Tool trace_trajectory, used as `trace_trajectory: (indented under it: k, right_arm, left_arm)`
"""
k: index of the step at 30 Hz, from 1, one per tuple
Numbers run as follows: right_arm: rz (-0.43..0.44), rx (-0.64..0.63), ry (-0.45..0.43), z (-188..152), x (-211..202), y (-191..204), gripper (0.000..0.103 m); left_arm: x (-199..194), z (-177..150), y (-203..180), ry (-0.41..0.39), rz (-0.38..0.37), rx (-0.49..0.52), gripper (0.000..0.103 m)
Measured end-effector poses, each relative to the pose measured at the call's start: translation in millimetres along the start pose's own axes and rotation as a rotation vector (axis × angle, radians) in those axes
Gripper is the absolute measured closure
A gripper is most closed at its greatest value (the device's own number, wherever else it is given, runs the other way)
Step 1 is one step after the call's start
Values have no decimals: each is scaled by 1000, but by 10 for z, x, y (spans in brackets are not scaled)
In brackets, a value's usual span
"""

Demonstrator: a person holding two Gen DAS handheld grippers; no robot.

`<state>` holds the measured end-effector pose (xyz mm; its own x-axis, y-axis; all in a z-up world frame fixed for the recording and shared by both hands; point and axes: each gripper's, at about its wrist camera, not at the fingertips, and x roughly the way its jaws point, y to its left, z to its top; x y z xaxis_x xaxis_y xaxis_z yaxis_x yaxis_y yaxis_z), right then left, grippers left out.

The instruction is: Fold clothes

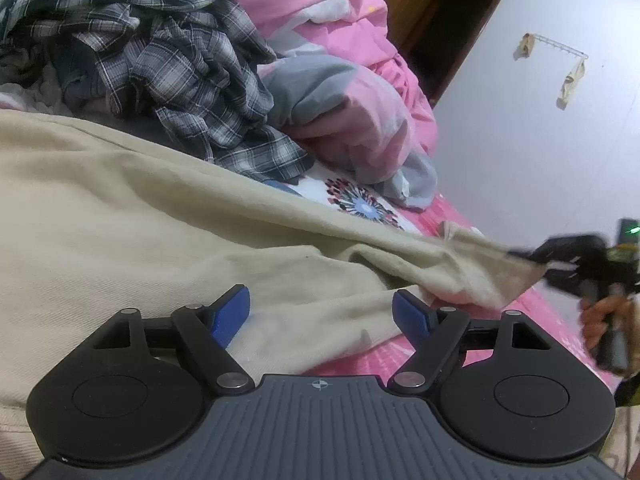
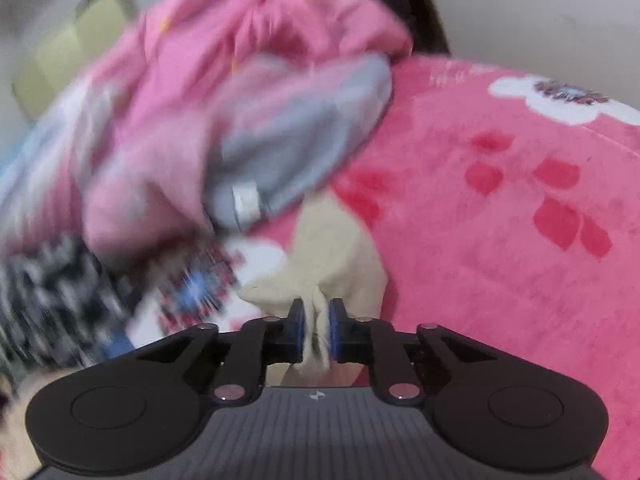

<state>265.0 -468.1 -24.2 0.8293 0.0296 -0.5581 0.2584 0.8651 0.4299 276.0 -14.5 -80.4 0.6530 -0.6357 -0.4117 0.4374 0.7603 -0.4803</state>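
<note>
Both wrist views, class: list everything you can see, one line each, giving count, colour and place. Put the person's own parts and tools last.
Cream garment: one, beige, spread across the bed, one corner lifted toward the right.
Plaid shirts: a crumpled heap, count unclear, grey and white check, behind the cream garment.
Quilt: one, pink, grey and white, bunched at the head of the bed.
Bedspread: one, pink with flower prints, under everything.
Wall hook rack: one, white, on the wall, two pale items hanging.
Wooden cabinet: one, brown, against the wall.
Hand: one, at the right edge, gripping a handle.
Left tongs: black with blue pads, open over the cream garment.
Right tongs: black with blue pads, shut on the garment's corner.
</note>
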Motion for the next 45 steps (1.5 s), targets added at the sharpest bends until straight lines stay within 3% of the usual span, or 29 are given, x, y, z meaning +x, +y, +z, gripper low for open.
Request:
trace_trajectory:
  k: [5,8,12,17,22,26,27,29,31,37,40,43,45]
  right_arm:
    - [62,27,-210,202,-551,205,92]
    - [45,17,-235,354,-502,356,92]
    - [3,45,-188,527,-18,448,92]
    - [-73,64,-63,498,933,443,92]
    - [-130,-67,88,252,1657,421,87]
    - [-40,-126,119,368,1456,413,76]
    - [16,-104,66,442,1249,365,74]
    - [97,-36,-59,567,835,199,52]
    - [136,57,-131,640,539,-45,48]
    - [8,293,-21,492,634,-780,50]
    - [17,387,44,382,928,-935,51]
    - [46,372,38,366,1147,-886,51]
    - [65,347,37,380,1269,-832,66]
  left_arm:
    - [11,5,3,1,1,2,24]
    - [18,12,14,2,-1,1,24]
    - [25,17,22,2,-4,-2,24]
    - [19,13,49,0,-17,-12,24]
    - [13,5,83,-2,-32,-27,24]
    - [16,7,80,-1,-31,-27,24]
    - [16,8,79,-1,-31,-26,24]
    - [16,9,77,0,-30,-26,24]
    - [13,8,79,0,-30,-26,24]
    - [11,8,91,0,-34,-31,24]
    - [16,10,93,0,-37,-33,24]
    - [21,10,100,-1,-40,-36,24]
    - [25,10,111,-1,-44,-40,23]
